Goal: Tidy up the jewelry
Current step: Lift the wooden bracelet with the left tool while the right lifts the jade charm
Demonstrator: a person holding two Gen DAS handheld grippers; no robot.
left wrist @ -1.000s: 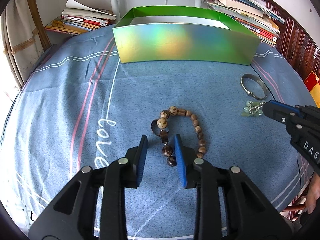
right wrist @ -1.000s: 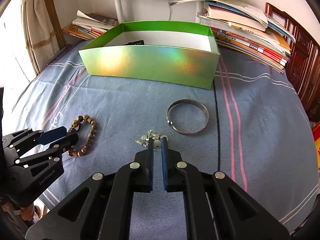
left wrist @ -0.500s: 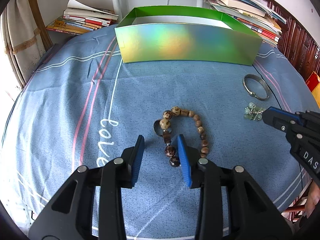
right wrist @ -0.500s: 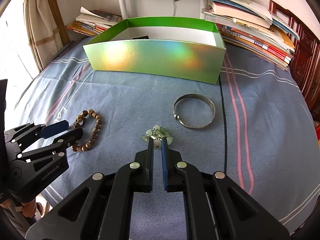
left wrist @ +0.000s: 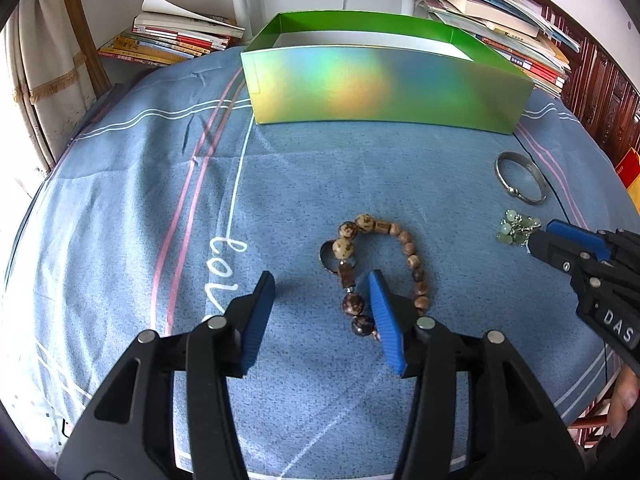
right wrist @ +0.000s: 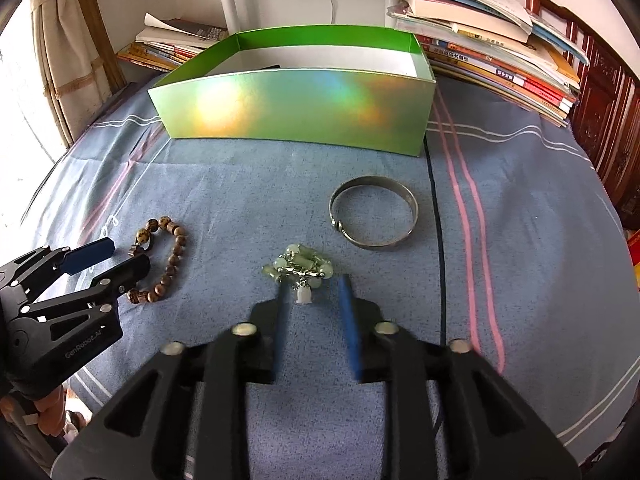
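Left gripper (left wrist: 322, 292): jaws apart, just been opening, low over the blue cloth (left wrist: 120, 200), astride the near end of the wooden bead bracelet (left wrist: 376, 264); right blue pad beside the dark beads, contact not clear. Right gripper (right wrist: 312, 292): jaws apart, just been opening, blurred, astride the near edge of the pale green bead cluster (right wrist: 298, 266), nothing clamped. Silver bangle (right wrist: 374, 212) flat, just beyond the cluster to the right. Green iridescent box (right wrist: 296, 114) open at the far side.

black grippers (left wrist: 322, 286), blue pads (left wrist: 256, 320), silver screws
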